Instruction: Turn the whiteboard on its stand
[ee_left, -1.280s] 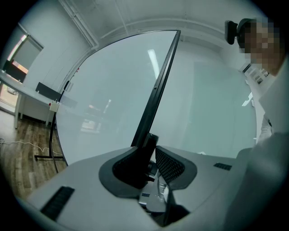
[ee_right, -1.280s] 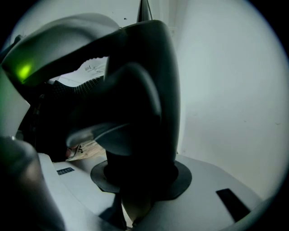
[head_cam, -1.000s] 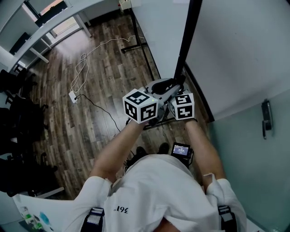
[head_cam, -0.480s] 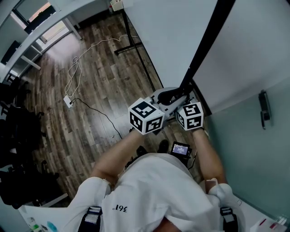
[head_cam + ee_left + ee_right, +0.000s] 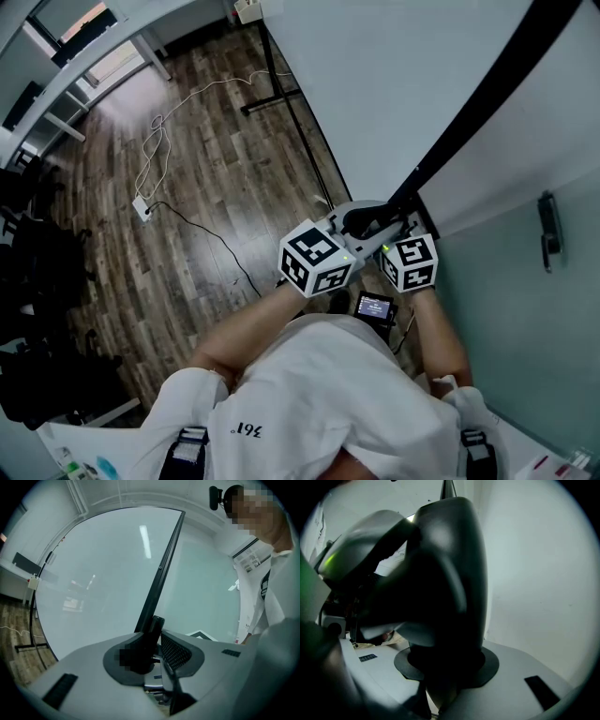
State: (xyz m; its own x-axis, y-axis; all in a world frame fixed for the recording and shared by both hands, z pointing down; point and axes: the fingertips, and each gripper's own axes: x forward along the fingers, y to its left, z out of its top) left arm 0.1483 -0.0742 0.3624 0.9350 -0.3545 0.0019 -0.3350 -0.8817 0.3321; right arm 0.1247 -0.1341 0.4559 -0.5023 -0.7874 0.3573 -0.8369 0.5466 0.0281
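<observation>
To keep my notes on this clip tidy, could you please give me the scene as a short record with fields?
Board: whiteboard, black frame edge toward the person
Left gripper: jaws closed on the frame edge
Right gripper: closed on the same edge, beside the left one
Stand: black foot on wood floor
Floor: white cable, power strip

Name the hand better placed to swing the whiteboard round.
Left, probably: the left tongs close on the black frame edge of the large white whiteboard. The right tongs sit beside it, but a dark blur hides their grip.
</observation>
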